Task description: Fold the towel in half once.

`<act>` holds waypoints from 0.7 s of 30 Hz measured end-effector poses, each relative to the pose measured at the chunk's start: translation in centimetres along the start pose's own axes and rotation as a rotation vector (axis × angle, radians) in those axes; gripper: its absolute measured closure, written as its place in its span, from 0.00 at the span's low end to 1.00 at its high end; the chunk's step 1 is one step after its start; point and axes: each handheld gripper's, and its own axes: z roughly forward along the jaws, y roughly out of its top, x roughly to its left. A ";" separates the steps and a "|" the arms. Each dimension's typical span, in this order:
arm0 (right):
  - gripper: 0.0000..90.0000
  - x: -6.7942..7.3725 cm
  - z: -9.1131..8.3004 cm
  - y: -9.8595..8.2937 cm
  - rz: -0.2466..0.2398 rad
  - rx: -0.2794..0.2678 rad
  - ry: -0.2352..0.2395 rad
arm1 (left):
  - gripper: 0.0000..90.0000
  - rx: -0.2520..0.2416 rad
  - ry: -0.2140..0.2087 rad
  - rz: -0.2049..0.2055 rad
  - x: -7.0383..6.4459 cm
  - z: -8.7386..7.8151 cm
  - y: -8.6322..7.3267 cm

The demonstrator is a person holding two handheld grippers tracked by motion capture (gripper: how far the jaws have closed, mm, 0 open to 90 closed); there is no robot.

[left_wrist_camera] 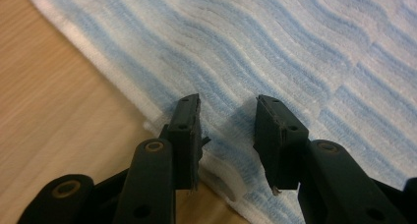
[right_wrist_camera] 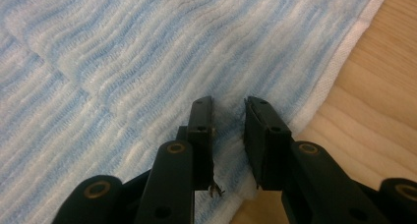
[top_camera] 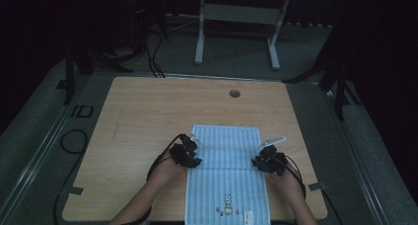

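— While both of our tools sit over the towel (top_camera: 224,161), where exactly are we in the job?

— We judge that we are at the grasping step of a fold. The blue-and-white striped towel lies flat on the wooden table (top_camera: 148,111), its near end at the table's front edge, its far end about mid-table. Our left gripper (top_camera: 190,151) is at the towel's left edge and our right gripper (top_camera: 263,158) at its right edge, roughly level with each other.

— Have we got hold of the cloth yet?

— Not as far as we can see. In the left gripper view the left gripper (left_wrist_camera: 228,130) has its jaws parted by a moderate gap, straddling the hem, with cloth showing between them but nothing pinched. In the right gripper view the right gripper (right_wrist_camera: 228,135) has a narrower gap, again over the towel's border near bare wood, and again nothing clamped.

— What does the next move ask of us?

— We think both pairs of jaws must go down so that one pad slides under the hem, then close on the edge together. After that we would need to lift evenly and carry both sides the same way, or the fold will come out skewed.

— Any risk?

— The cloth is thin and flat; a pad may skate over it instead of catching it.
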 end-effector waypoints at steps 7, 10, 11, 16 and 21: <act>0.81 0.4 0.8 1.4 0.001 0.002 -0.002 | 0.69 0.020 0.030 -0.008 1.0 -0.3 0.1; 0.81 0.7 1.1 1.8 0.000 0.001 0.001 | 0.69 0.022 0.035 -0.013 1.3 -0.5 -0.2; 0.81 0.8 1.2 2.0 -0.003 0.001 0.004 | 0.69 0.023 0.033 -0.016 1.5 -0.6 -0.4; 0.80 1.4 1.6 2.7 -0.021 0.005 0.012 | 0.69 0.031 0.042 -0.030 2.2 -1.1 -1.0; 0.78 1.9 1.8 3.1 -0.034 0.009 0.017 | 0.69 0.036 0.037 -0.032 2.3 -1.4 -1.3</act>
